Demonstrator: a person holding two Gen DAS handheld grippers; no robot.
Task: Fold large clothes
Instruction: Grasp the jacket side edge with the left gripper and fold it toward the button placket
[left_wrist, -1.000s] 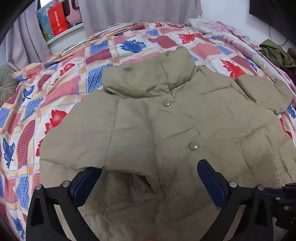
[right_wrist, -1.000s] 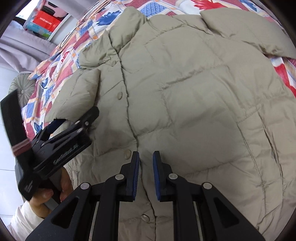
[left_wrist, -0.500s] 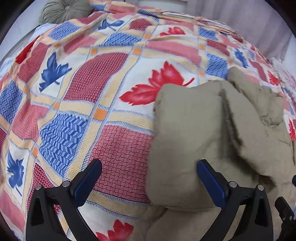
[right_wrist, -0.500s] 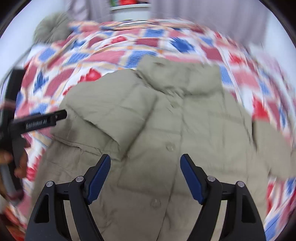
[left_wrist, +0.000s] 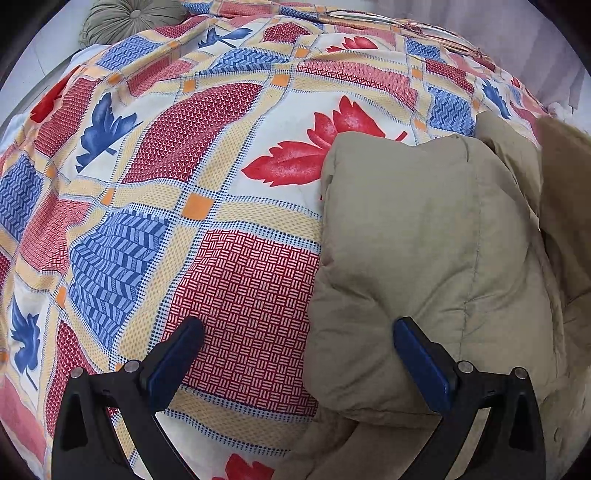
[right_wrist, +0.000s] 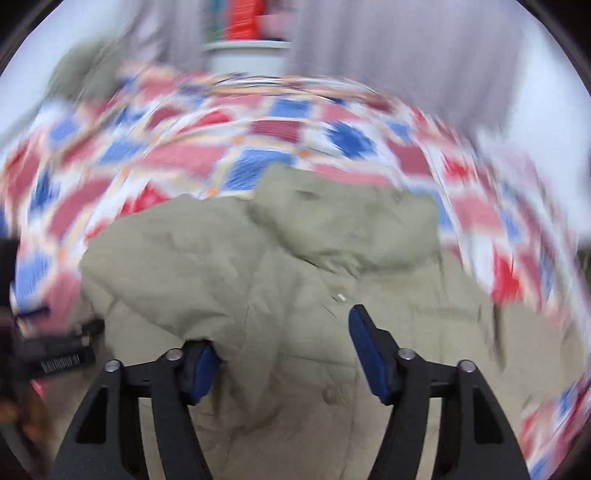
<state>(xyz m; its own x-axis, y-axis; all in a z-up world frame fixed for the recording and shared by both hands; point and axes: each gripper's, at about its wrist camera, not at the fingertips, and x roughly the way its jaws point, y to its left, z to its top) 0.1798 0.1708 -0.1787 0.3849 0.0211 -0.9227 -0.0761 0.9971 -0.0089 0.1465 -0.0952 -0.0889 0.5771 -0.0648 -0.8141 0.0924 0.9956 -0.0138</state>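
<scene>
A wide bed covered by a patchwork quilt (left_wrist: 229, 192) of red, blue and cream squares with leaf prints fills both views. On it lies the thing I am folding, an olive-khaki puffer jacket (right_wrist: 332, 332), front side up, collar (right_wrist: 343, 221) toward the far side of the bed and snap buttons down the middle. Its sleeve (left_wrist: 406, 236) is folded in across the body, forming a thick padded bundle. My left gripper (left_wrist: 295, 354) hangs over the jacket's edge with fingers spread wide, holding nothing; one finger is above the quilt, the other above the sleeve. My right gripper (right_wrist: 280, 347) is also wide apart and empty, low over the chest; this view is blurred, so I cannot tell whether its fingers touch the fabric. To do this step well, I judge I should pinch the puffy edge deep enough to catch both layers, and lift evenly so the fold stays square.
</scene>
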